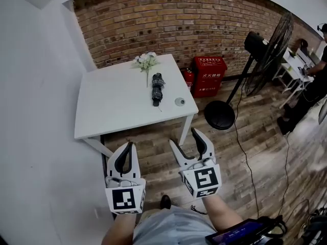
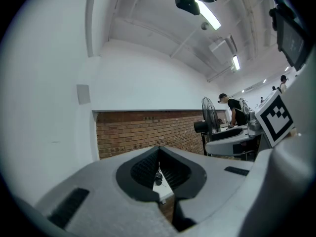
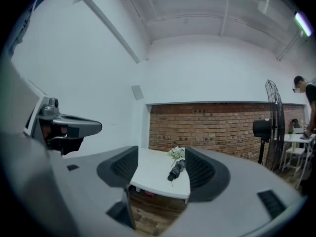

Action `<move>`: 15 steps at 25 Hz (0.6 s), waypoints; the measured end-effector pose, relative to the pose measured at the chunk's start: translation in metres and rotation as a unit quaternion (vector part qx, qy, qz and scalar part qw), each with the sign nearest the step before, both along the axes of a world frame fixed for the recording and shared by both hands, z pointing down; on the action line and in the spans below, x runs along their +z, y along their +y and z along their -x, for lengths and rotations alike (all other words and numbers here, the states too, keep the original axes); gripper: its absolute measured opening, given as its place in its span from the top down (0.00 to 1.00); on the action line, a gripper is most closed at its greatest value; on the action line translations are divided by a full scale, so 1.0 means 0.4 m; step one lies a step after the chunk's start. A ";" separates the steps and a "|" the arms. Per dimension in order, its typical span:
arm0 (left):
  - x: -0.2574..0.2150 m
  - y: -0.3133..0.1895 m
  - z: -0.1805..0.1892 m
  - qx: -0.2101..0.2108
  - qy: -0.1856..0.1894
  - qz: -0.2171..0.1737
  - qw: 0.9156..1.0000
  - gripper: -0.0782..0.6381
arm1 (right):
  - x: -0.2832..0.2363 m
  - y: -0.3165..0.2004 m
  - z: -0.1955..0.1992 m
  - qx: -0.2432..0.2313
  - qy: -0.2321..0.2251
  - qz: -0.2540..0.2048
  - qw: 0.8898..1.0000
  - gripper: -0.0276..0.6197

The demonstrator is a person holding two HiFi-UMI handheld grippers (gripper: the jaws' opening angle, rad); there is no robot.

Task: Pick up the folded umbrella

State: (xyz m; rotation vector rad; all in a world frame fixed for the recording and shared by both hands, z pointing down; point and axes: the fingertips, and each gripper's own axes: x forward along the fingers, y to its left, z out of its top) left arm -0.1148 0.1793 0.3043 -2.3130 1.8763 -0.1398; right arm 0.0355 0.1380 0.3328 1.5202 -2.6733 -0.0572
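Note:
The folded dark umbrella lies on the white table, its length running away from me, with nothing touching it. Both grippers hang level over the wooden floor, well short of the table's near edge. My left gripper is shut, fingertips together and nothing in them. To its right my right gripper stands open and empty. In the right gripper view the umbrella shows far off between the open jaws of the right gripper. The left gripper shows its tips closed, with a sliver of the umbrella below them.
White flowers lie at the table's far edge and a small round object near its right corner. Red fire-extinguisher boxes stand by the brick wall. A standing fan with a round base and a person are at right.

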 end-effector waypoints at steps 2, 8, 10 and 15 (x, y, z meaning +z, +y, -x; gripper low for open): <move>-0.012 -0.034 0.018 0.006 0.000 -0.007 1.000 0.88 | -0.009 -0.027 0.012 0.008 -0.001 -0.005 1.000 0.50; -0.011 -0.109 0.038 0.023 0.002 -0.010 1.000 0.88 | -0.014 -0.088 0.027 0.028 0.002 -0.011 1.000 0.51; 0.000 -0.128 0.041 0.028 0.004 -0.007 1.000 0.88 | -0.008 -0.104 0.031 0.033 0.003 -0.009 0.999 0.52; 0.033 -0.169 0.039 0.040 0.005 0.006 0.999 0.88 | 0.015 -0.141 0.033 0.042 0.004 -0.001 0.999 0.52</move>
